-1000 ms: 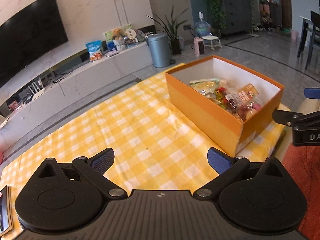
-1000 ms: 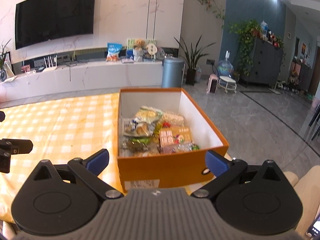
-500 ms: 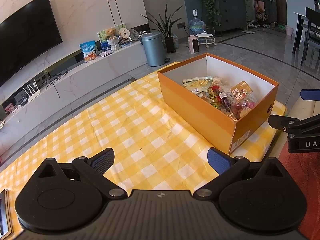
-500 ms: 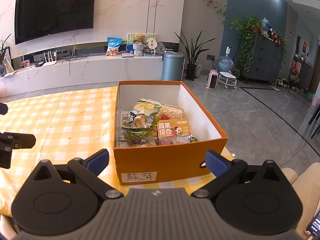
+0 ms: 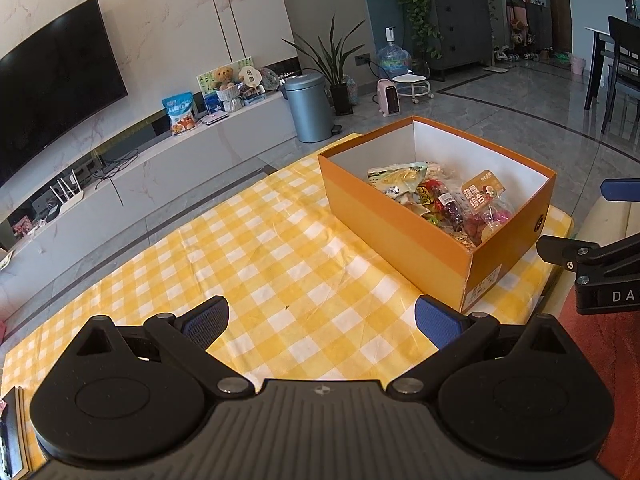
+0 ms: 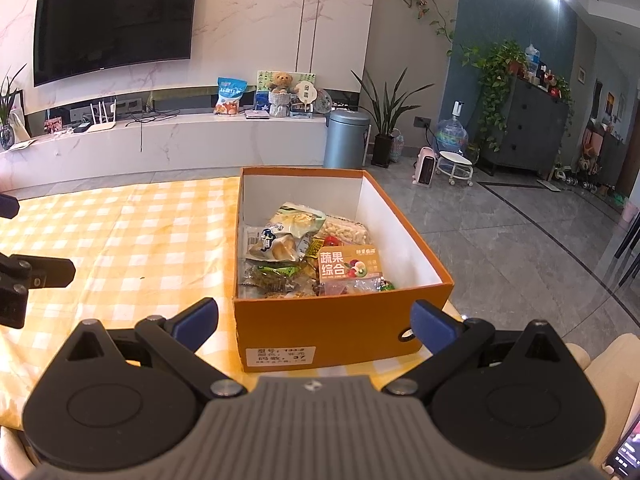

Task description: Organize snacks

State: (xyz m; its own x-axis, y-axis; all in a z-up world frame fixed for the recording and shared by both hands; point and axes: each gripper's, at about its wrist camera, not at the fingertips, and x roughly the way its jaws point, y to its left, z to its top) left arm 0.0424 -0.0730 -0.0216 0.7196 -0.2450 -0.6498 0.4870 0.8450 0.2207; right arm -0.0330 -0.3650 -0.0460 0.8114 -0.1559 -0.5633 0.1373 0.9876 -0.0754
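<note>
Left gripper [image 5: 320,320]: jaws wide apart, nothing between them, held over the yellow-and-white checked tablecloth [image 5: 256,264]. Right gripper [image 6: 314,318]: jaws wide apart, empty, held just before the near end of the box.

One orange box [image 6: 328,332], lidless, white inside, with a printed label on its near end, sits at the right end of the table. Inside is a heap of snack packets [image 6: 304,260] lying toward the near end; exact count cannot be told. Uppermost is one orange pouch [image 6: 348,266] with white characters.

Room: wall TV [image 6: 116,24], long white console [image 6: 160,140], one grey bin [image 6: 346,138], grey tiled floor.
</note>
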